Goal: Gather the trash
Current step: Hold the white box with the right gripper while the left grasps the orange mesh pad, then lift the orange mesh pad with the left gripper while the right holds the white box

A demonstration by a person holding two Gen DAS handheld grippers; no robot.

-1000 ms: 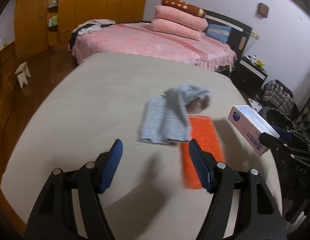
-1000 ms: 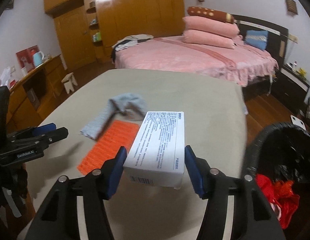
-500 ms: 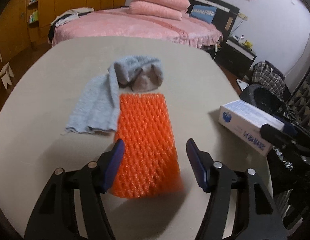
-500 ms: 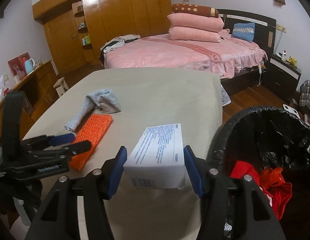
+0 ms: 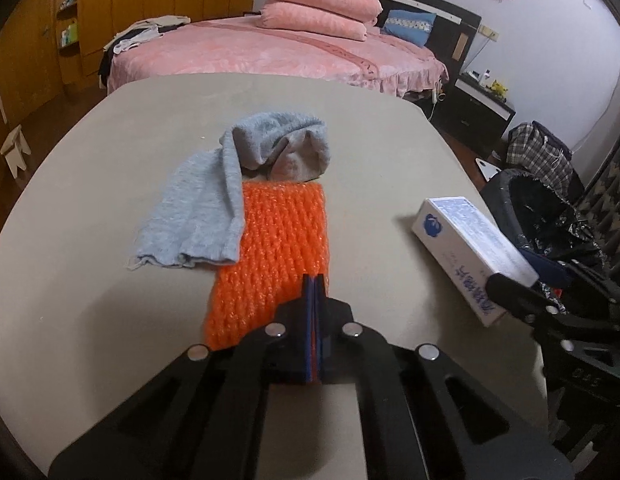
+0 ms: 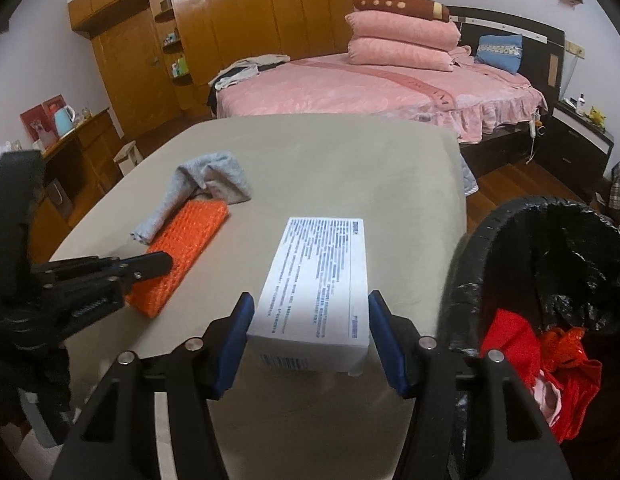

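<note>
An orange foam net (image 5: 276, 254) lies flat on the beige table (image 5: 110, 152), partly under a grey cloth (image 5: 214, 204). My left gripper (image 5: 314, 280) is shut on the net's near right edge; it also shows in the right wrist view (image 6: 162, 260) on the net (image 6: 182, 248). My right gripper (image 6: 310, 312) is shut on a white printed box (image 6: 322, 276) and holds it above the table's right side, left of the black-lined trash bin (image 6: 550, 264). The box also shows in the left wrist view (image 5: 466, 252).
The bin (image 5: 550, 208) stands off the table's right edge and holds red trash (image 6: 550, 364). A pink bed (image 5: 278, 52) with stacked pillows stands behind the table. A wooden wardrobe (image 6: 214, 40) lines the far wall. A dark nightstand (image 5: 482, 108) is at back right.
My left gripper moved forward over the orange net and closed on its near edge. My right gripper carried the box right, toward the bin.
</note>
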